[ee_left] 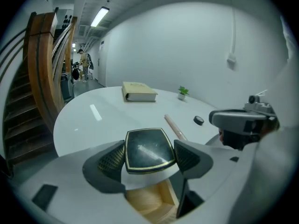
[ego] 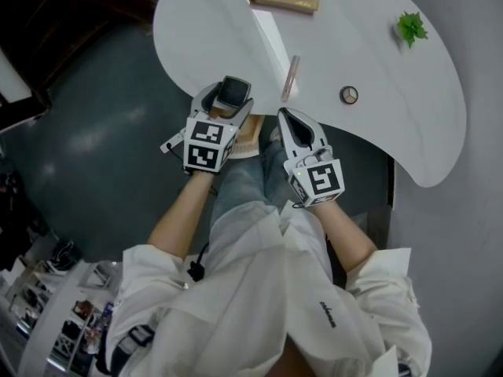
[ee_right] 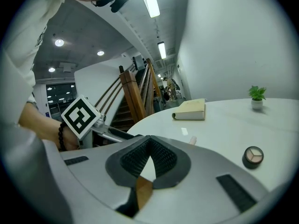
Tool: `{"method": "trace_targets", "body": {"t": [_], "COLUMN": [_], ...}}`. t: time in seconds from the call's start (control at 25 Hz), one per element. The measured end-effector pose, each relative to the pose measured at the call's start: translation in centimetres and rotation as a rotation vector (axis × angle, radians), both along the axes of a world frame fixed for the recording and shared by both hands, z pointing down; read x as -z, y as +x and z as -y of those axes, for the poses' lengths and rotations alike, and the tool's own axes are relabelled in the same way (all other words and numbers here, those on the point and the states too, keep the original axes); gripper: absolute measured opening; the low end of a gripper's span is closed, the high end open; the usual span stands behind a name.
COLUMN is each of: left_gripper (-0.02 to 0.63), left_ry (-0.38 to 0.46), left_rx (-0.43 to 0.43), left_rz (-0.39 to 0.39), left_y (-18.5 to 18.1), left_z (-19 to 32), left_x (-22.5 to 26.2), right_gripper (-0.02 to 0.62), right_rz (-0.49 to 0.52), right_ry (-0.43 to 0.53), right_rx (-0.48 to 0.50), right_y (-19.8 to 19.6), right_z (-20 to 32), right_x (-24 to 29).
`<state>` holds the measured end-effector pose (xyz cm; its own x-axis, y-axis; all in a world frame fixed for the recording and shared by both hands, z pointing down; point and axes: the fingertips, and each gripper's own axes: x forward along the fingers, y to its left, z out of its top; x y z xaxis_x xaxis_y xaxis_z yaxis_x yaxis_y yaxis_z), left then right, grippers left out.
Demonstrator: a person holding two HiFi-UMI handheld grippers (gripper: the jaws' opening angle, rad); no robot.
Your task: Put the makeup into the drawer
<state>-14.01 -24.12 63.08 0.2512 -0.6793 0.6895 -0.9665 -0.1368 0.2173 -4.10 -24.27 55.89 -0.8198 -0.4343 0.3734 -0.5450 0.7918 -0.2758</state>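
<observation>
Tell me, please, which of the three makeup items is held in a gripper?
The dark gold-rimmed square compact, clamped in the left gripper; the pink stick and round compact lie on the table.

The makeup compact [ee_left: 148,149] is glossy black with a thin gold metallic rim. The fingers [ee_left: 111,160] flanking it carry matt dark pads, cross-hatched and rough, set in smooth grey plastic. The tabletop [ego: 377,45] is glossy white; the drawer [ee_left: 150,203] is pale bare wood.
</observation>
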Motion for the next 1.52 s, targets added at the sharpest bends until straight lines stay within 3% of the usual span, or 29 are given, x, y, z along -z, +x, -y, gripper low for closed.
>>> {"method": "trace_targets", "body": {"t": [0.2,0.32,0.44,0.6,0.68,1.0,1.16,1.52], "left_gripper": [0.344,0.343,0.344,0.344,0.344,0.344,0.344,0.344], "left_ry": [-0.007,-0.007,-0.033,-0.084,-0.112,-0.107,-0.113,-0.136], "left_rx": [-0.085,-0.192,-0.390,-0.757,-0.898,-1.266,-1.351,-1.395], "left_rz": [-0.063,-0.070,-0.024,0.113,0.162,0.285,0.336,0.369], "left_y": [0.4,1.5,2.7,3.6,3.7,4.8,5.1,6.2], "left_z": [-4.1,-6.2,-8.4,-11.3,-12.3,-14.2,-14.4,-13.7], "left_x": [1.4,2.1,1.0,-2.2,-4.2,-10.3,-12.7,-16.0], "right_gripper": [0.017,0.017,0.017,0.017,0.017,0.017,0.017,0.017], "right_rz": [-0.020,-0.038,-0.071,-0.102,-0.116,-0.200,-0.232,-0.264], "right_ry": [-0.028,-0.048,-0.073,-0.081,-0.070,-0.060,-0.064,-0.096], "right_rx": [0.073,0.118,0.175,0.214,0.210,0.248,0.259,0.213], "right_y": [0.0,-0.6,-1.3,-1.5,-1.6,-1.8,-1.5,-1.2], "right_z": [-3.1,-5.0,-6.6,-7.8,-8.1,-9.8,-10.2,-10.2], "right_x": [-1.1,-1.8,-3.3,-5.4,-6.5,-12.0,-14.5,-17.9]}}
